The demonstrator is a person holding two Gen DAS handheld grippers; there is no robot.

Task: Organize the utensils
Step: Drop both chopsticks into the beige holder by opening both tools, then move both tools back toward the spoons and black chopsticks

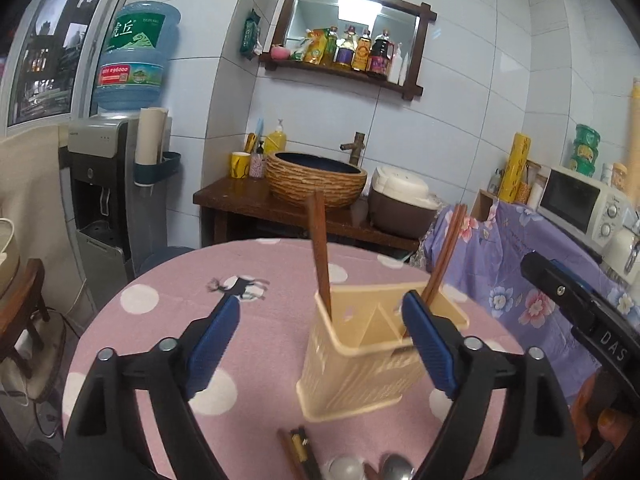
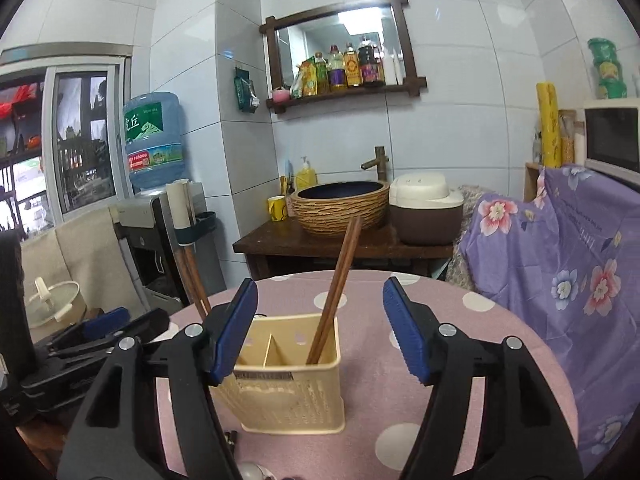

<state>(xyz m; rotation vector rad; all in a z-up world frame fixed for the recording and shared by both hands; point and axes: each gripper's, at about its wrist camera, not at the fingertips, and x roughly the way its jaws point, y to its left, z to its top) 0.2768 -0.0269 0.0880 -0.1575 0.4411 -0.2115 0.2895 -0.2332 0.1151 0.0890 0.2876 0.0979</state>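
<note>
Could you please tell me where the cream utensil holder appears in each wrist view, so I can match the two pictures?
Left wrist: utensil holder sits centre-right, low, partly behind the right finger of the left tool.
Right wrist: utensil holder sits centre-left, low, beside the left finger of the right tool.
Shared landmark: woven basin.

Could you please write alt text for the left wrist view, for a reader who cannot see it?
A cream utensil holder stands on a round table under a pink polka-dot tablecloth, with brown chopsticks upright in two of its compartments. The open left gripper frames it empty; spoons and more chopsticks lie in front.
</note>
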